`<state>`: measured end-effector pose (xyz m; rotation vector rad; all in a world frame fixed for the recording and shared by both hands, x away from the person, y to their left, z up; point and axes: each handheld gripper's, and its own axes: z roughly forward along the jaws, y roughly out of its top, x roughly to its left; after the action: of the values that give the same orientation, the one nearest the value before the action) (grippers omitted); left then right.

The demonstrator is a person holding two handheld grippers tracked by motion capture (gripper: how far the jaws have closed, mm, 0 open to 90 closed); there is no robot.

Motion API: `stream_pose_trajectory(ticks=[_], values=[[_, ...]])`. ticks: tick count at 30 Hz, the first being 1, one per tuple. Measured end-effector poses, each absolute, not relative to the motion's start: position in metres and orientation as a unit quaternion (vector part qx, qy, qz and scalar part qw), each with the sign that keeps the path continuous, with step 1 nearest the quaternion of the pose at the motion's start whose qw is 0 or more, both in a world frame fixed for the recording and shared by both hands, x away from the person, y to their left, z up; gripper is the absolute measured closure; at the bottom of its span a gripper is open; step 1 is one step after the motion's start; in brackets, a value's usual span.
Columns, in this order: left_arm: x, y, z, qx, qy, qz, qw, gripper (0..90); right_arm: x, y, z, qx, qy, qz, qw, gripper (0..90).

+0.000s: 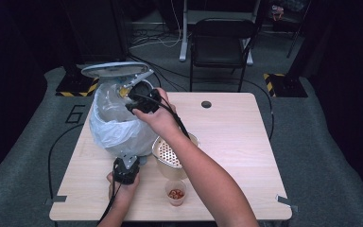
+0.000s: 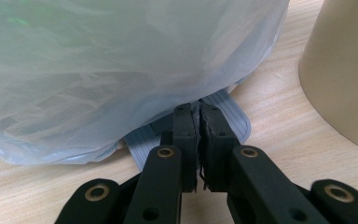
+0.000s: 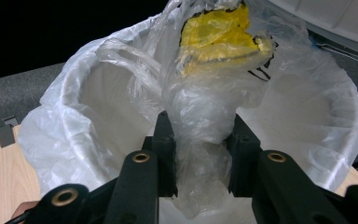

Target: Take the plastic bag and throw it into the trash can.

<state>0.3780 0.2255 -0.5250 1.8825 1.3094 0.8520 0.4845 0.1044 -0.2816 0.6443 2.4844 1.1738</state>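
Right gripper view: a crumpled plastic wrapper (image 3: 205, 107) with a yellow scrap sits clamped in the right gripper (image 3: 200, 154), above the open, bag-lined bin (image 3: 74, 121). It looks light, soft and slippery; the bunched neck seems the best hold. Left gripper (image 2: 198, 140), jaws together, presses the bin's pedal (image 2: 233, 116).

High view overhead, gripper views close, sharing bin (image 1: 118, 118)

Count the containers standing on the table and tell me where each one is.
3: the bag-lined pedal bin at the table's left, the metal colander pot beside it, and the small cup of red bits near the front edge.
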Motion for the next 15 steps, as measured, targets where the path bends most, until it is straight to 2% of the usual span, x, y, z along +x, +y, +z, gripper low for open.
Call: stream_pose_trajectory(ticks=[5,10,15], values=[[0.3779,0.2254,-0.525,0.724,0.503,0.328,0.34,85.3,0.4856,0.1057,-0.2828,0.231,0.867,0.413,0.159,65.4],[0.3778,0.2253,-0.5249,0.724,0.503,0.327,0.34,85.2,0.4839,0.1089,-0.2855,0.24,0.86,0.416,0.172,42.9],[0.3779,0.2255,-0.525,0.723,0.503,0.327,0.341,85.2,0.4771,0.1017,-0.2831,0.233,0.856,0.426,0.177,41.4]])
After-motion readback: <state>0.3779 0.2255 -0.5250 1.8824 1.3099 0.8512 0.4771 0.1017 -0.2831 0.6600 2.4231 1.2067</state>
